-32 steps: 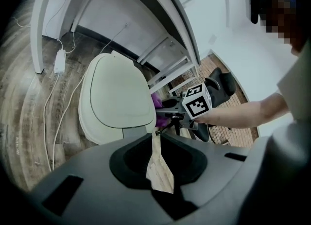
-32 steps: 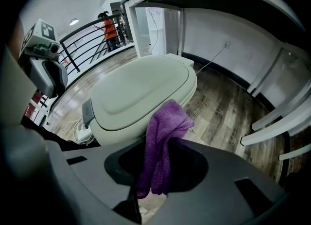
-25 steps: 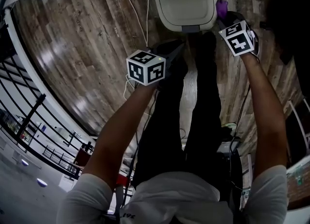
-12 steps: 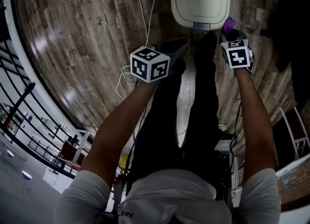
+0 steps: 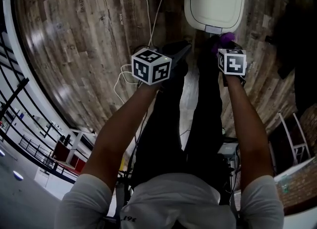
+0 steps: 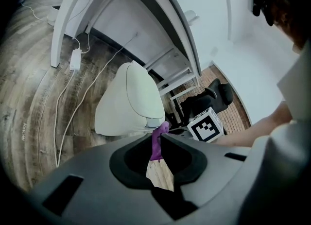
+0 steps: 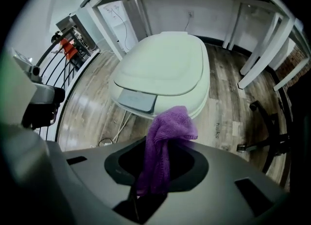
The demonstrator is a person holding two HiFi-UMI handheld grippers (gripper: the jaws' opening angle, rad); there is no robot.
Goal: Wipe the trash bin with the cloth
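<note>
A white trash bin [image 5: 215, 0] with a shut lid stands on the wood floor straight ahead of me. It also fills the middle of the right gripper view as the bin [image 7: 165, 68] and shows in the left gripper view as the bin [image 6: 129, 97]. My right gripper [image 5: 228, 44] is shut on a purple cloth [image 7: 167, 131], which bunches above its jaws just short of the bin's front edge. From the head the cloth [image 5: 225, 37] peeks past the marker cube. My left gripper [image 5: 184, 47] hangs left of it, shut and holding nothing. Beyond its jaws the cloth [image 6: 157, 141] shows in the distance.
A white cable [image 5: 148, 15] trails over the floor left of the bin to a power adapter [image 6: 74, 60]. White desk legs [image 7: 257, 59] rise behind the bin. A black railing [image 5: 20, 89] runs along the left, and a black chair base [image 7: 265, 122] lies at the right.
The right gripper with the cloth has moved left, from the bin's right corner to in front of its front edge. The left gripper has barely shifted.
</note>
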